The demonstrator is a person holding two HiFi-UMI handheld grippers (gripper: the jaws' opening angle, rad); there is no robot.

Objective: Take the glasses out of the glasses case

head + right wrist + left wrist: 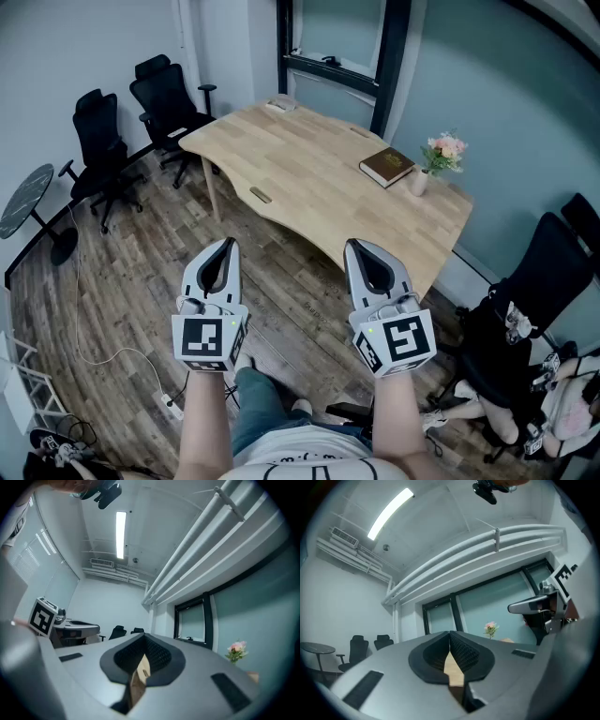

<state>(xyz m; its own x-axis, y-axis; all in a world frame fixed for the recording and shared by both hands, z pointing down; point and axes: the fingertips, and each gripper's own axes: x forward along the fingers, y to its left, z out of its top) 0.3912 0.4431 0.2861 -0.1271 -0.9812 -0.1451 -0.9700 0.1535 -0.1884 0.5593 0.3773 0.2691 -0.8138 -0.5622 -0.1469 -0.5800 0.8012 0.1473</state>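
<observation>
I cannot make out a glasses case or glasses for certain. A small flat brown object (261, 195) lies near the front left edge of the wooden table (309, 187); what it is I cannot tell. My left gripper (225, 244) and right gripper (355, 246) are held up side by side over the floor, short of the table. Both are shut with nothing between the jaws. In the left gripper view the jaws of the left gripper (450, 633) meet at the tips, and the right gripper (536, 604) shows at the right. The right gripper (142, 635) looks shut in its own view too.
A brown book (386, 166) and a small vase of pink flowers (441, 155) sit at the table's far right. Black office chairs (169, 98) stand at the left, another chair (539, 291) at the right. A round side table (26, 199) and a white cable (94, 356) are on the wooden floor.
</observation>
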